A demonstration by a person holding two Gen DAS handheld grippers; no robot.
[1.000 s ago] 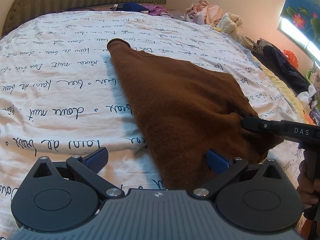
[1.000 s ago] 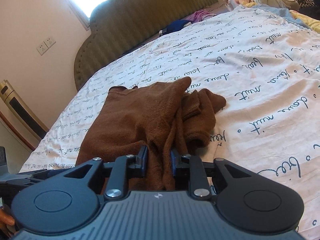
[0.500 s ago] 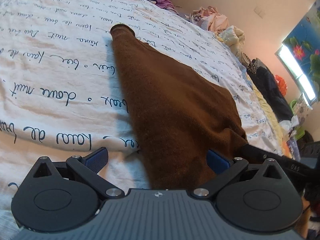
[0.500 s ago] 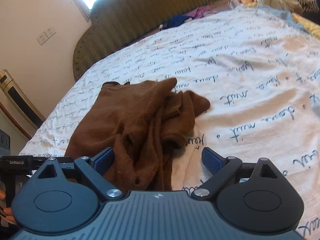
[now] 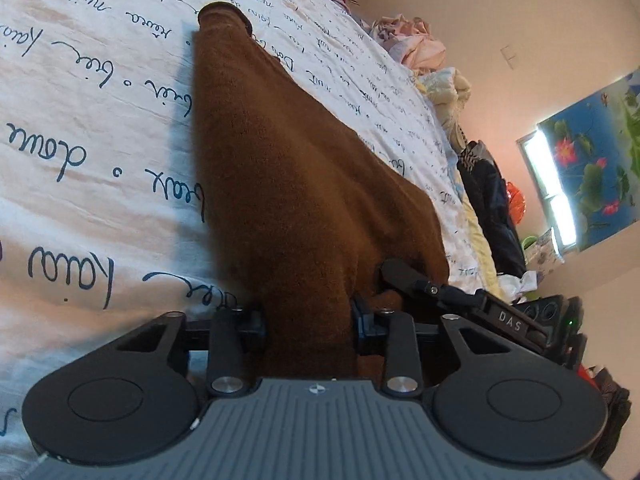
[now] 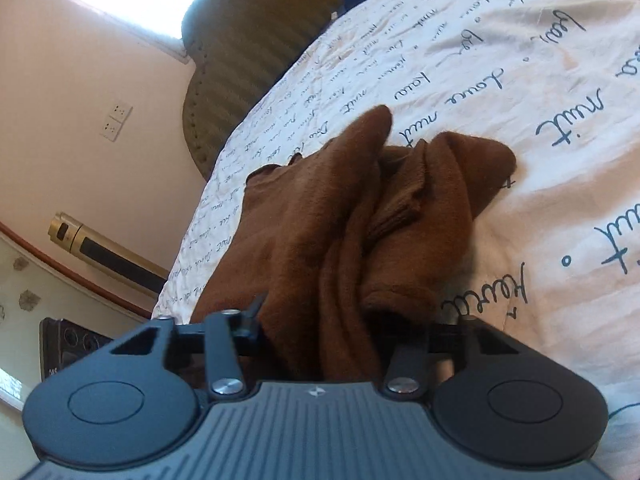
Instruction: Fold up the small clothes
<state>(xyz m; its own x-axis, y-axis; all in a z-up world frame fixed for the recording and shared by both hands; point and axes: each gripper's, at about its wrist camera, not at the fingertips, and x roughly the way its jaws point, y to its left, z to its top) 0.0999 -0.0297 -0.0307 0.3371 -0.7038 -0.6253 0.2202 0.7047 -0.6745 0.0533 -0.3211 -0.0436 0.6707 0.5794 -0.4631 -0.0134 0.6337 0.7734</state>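
Room: a bedroom with peach walls; a padded olive headboard (image 6: 256,40) stands at the far end of the bed, and a bright window is beside it in your right wrist view.
Surface: a bed covered by a white sheet (image 5: 80,128) printed with dark cursive script.
Background: a heap of loose clothes (image 5: 424,48) lies at the far edge of the bed; a flower-print curtain (image 5: 592,168) hangs by a second window.
Task garment: a brown fleece garment (image 5: 288,168) lies on the sheet, spread flat and tapering to a cuff on the far side in the left view; in the right view its near part is bunched into folds (image 6: 360,216).
Left tongs (image 5: 308,322): your jaws have just been closing and now pinch the near edge of the brown garment between the blue pads.
Right tongs (image 6: 320,332): your jaws have just been closing and now clench a gathered bundle of the same garment.
Relation: the right tongs' fingers (image 5: 404,276) appear in the left view, just beside the left tongs, at the same near edge of the cloth.
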